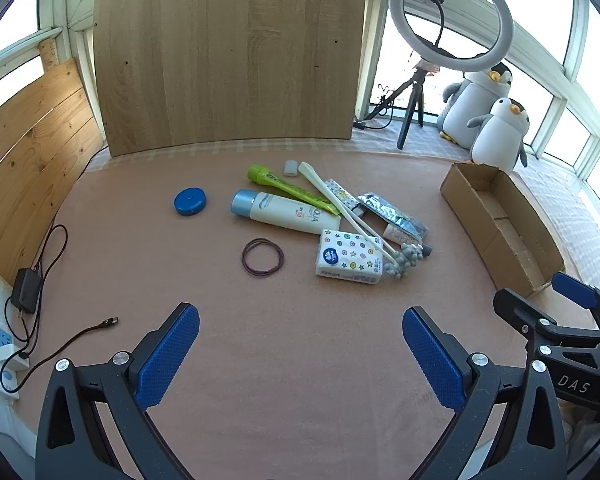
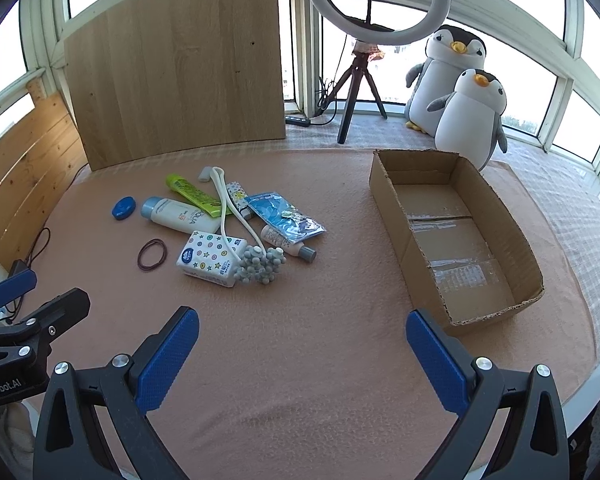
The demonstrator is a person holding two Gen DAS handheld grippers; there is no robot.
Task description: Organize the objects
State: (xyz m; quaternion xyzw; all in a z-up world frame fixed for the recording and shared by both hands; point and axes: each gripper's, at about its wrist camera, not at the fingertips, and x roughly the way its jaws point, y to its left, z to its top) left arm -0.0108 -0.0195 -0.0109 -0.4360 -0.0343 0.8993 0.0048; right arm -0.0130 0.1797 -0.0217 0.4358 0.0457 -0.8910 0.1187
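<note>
A pile of small items lies mid-table: a white sunscreen tube (image 1: pixel 286 212) (image 2: pixel 178 216), a green tube (image 1: pixel 290 188) (image 2: pixel 194 194), a patterned tissue pack (image 1: pixel 348 258) (image 2: pixel 212 258), a white massager with grey balls (image 1: pixel 404 260) (image 2: pixel 260 266), a blue foil packet (image 2: pixel 284 216) (image 1: pixel 394 212), a small bottle (image 2: pixel 286 246), brown hair ties (image 1: pixel 262 258) (image 2: pixel 152 254) and a blue round case (image 1: pixel 190 201) (image 2: pixel 123 208). An empty cardboard box (image 2: pixel 396 216) (image 1: pixel 464 200) stands to the right. My left gripper (image 1: pixel 300 350) and right gripper (image 2: pixel 302 354) hover open near the front, holding nothing.
A wooden board (image 1: pixel 228 52) leans at the back. A ring light on a tripod (image 2: pixel 376 0) and two penguin plush toys (image 2: pixel 470 112) stand behind the box. Cables, a charger (image 1: pixel 26 290) and a power strip (image 1: pixel 4 356) lie along the left edge.
</note>
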